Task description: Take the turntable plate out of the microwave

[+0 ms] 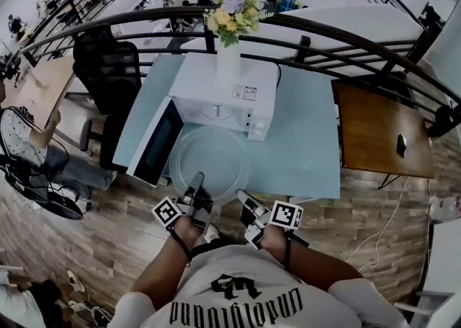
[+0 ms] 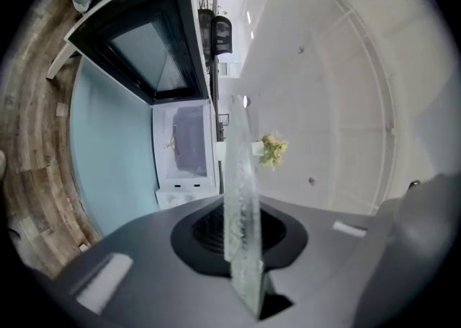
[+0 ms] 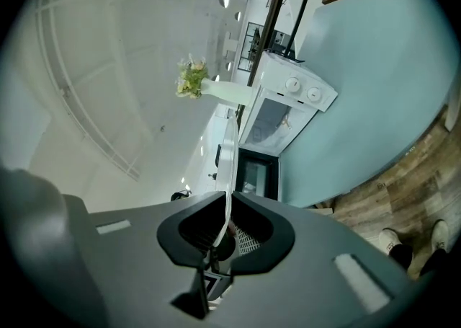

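Observation:
The clear glass turntable plate (image 1: 210, 159) hangs level in the air in front of the white microwave (image 1: 223, 96), outside its cavity. My left gripper (image 1: 196, 179) is shut on the plate's near left rim, and my right gripper (image 1: 242, 197) is shut on its near right rim. In the left gripper view the plate (image 2: 236, 197) runs edge-on between the jaws of that gripper (image 2: 241, 247). The right gripper view shows the thin rim (image 3: 229, 164) pinched by the right gripper (image 3: 222, 229). The microwave door (image 1: 155, 143) stands open to the left.
A white vase of flowers (image 1: 228, 56) stands on the microwave, on a pale blue table (image 1: 306, 143). A brown wooden table (image 1: 378, 128) with a small black object (image 1: 401, 145) lies to the right. A black office chair (image 1: 108, 67) is at the left, a dark railing behind.

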A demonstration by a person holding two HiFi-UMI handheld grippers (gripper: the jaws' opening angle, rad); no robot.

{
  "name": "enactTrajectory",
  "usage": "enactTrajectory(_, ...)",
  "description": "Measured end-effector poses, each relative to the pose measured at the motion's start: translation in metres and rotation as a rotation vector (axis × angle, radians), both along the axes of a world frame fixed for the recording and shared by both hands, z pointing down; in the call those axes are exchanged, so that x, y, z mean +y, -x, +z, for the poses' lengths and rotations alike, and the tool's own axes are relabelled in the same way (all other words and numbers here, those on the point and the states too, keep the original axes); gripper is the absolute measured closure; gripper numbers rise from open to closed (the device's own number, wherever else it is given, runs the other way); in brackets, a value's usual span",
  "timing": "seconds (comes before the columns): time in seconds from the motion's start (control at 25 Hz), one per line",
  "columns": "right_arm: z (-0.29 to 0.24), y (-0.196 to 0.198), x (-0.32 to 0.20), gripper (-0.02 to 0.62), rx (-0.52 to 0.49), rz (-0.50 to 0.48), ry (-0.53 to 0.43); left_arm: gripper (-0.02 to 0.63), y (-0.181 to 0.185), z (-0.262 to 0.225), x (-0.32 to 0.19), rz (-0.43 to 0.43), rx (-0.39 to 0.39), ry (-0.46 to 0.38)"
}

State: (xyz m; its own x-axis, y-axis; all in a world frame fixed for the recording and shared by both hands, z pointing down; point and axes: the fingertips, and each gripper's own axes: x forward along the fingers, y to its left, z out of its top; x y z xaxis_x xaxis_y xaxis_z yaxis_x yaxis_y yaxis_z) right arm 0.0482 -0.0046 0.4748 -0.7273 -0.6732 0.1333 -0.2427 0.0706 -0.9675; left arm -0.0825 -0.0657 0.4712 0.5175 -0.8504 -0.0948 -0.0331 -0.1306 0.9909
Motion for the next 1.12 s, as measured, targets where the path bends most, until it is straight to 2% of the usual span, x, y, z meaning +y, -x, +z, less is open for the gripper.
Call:
enactTrajectory(0.28, -0.017, -0.023, 0.047, 0.569, -0.052, -0.085, -0.052, 0.531, -0.021, -0.011, 0.058, -0.065, -0.021, 0.006)
enactTrajectory(0.56, -0.023, -0.034, 0.093, 0.566, -0.065, -0.11, -0.075, 0.531, -0.033, -0.021, 0.105, -0.064, -0.051, -0.011)
enactTrajectory(0.76, -0.022, -0.035, 0.124, 0.566, -0.037, -0.093, -0.023, 0.531, -0.03, -0.026, 0.132, -0.06, -0.048, -0.015)
enactTrajectory(0.88, -0.037, -0.024, 0.135, 0.566, -0.051, -0.111, -0.118, 0.531, -0.024, -0.034, 0.146, -0.042, -0.048, -0.034)
enactTrajectory(1.12, -0.049, -0.004, 0.169, 0.565, -0.022, -0.094, -0.142, 0.531, -0.005, -0.045, 0.176, 0.004, -0.036, -0.042)
